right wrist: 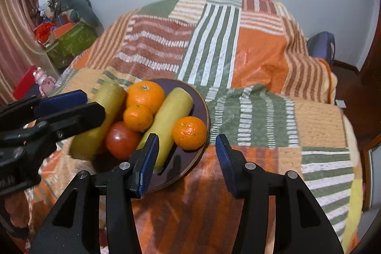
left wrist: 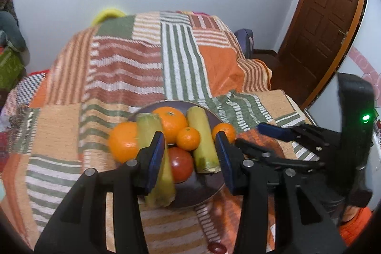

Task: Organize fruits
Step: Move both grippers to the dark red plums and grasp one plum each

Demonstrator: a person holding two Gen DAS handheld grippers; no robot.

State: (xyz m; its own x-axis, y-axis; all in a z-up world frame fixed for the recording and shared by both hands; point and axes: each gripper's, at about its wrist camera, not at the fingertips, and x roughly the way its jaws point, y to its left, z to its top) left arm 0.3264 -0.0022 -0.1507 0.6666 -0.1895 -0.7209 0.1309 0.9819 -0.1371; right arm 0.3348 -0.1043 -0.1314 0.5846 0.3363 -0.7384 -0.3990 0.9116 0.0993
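Both the left tongs (left wrist: 191, 154) and right tongs (right wrist: 187, 154) hang spread over the plate (right wrist: 201, 99) on the bed, where the small orange (right wrist: 189, 132) at its rim looks light, round, best pinched across its middle.

A home bedroom: a bed under a striped patchwork blanket (left wrist: 133, 68) ahead of the grippers, panelled wooden door (left wrist: 326, 16) to their right, cluttered boxes (right wrist: 69, 39) left
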